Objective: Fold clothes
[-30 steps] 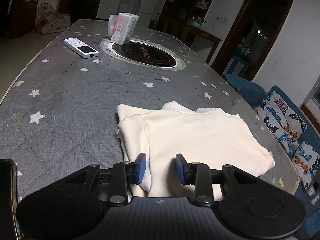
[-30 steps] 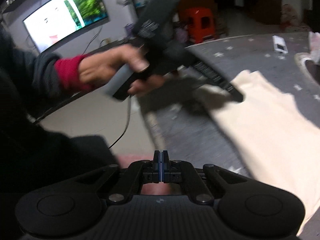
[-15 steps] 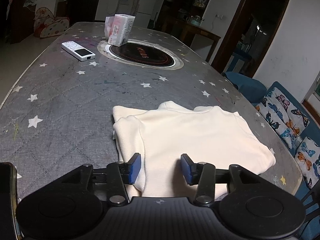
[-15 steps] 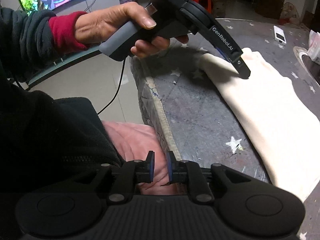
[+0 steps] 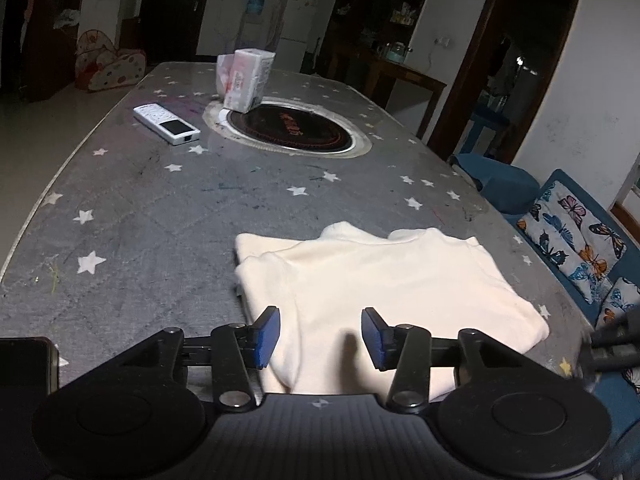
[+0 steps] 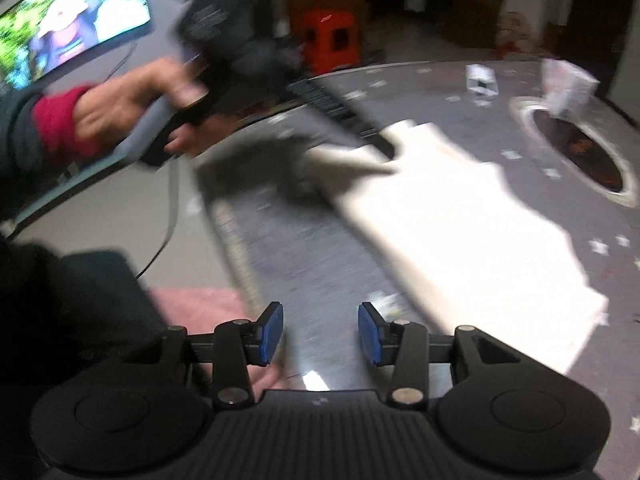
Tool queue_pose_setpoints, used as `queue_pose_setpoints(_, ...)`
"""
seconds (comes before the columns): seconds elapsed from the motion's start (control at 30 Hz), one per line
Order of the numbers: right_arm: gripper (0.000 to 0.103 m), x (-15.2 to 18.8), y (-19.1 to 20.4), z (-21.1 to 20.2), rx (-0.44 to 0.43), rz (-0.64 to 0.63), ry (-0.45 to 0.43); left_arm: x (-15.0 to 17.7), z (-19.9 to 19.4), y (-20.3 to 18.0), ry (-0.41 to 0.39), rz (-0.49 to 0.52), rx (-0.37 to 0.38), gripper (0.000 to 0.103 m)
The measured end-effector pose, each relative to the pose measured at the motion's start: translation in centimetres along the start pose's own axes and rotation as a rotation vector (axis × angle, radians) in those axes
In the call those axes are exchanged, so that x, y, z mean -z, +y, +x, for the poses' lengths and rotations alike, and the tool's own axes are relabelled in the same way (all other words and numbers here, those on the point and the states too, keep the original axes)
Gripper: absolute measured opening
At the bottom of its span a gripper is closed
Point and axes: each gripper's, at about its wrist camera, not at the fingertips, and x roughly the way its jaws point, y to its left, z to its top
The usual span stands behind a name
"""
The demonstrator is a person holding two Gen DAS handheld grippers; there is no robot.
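Note:
A cream folded garment (image 5: 380, 280) lies flat on the grey star-print table (image 5: 160, 208). My left gripper (image 5: 320, 336) is open and empty, its blue pads over the garment's near edge. In the right wrist view the garment (image 6: 472, 232) lies to the right, blurred. My right gripper (image 6: 320, 334) is open and empty above the table's near edge, apart from the garment. The person's hand holds the left gripper (image 6: 384, 146) over the garment's far corner.
A white remote (image 5: 166, 123), a tissue pack (image 5: 244, 80) and a round inset cooktop (image 5: 290, 130) are at the table's far end. A butterfly-print sofa (image 5: 576, 232) stands to the right. A TV (image 6: 68, 24) and red stool (image 6: 330, 40) stand beyond the table.
Both grippers have opened wider; the right went from shut to fully open and swung toward the table. The left gripper has pulled back slightly from the garment.

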Motion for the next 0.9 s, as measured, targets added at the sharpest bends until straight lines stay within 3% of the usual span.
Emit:
queue_pose_setpoints(0.13, 0.042, -0.2, -3.5, 0.4, 0.08, 0.124, -0.035, 0.4, 0.5, -1.1, 0.013, 0.035, 0.027, 0.041)
queue_pose_setpoints(0.27, 0.041, 0.5, -6.2, 1.3, 0.125, 0.237, -0.048, 1.3, 1.4, -1.7, 0.04, 0.084, 0.008, 0.039)
queue_pose_setpoints(0.4, 0.041, 1.0, -6.6, 1.7, 0.151, 0.243, -0.041, 1.4, 1.1, -2.1, 0.038, 0.111, -0.002, 0.039)
queue_pose_setpoints(0.57, 0.041, -0.4, -6.0, 1.1, 0.147, 0.233, -0.094, 1.6, -0.2, -3.6, 0.026, 0.159, 0.04, 0.04)
queue_pose_setpoints(0.9, 0.041, -0.9, -5.5, 3.4, 0.171, 0.228, -0.061, 2.6, 0.9, -4.1, 0.072, 0.17, 0.028, 0.041)
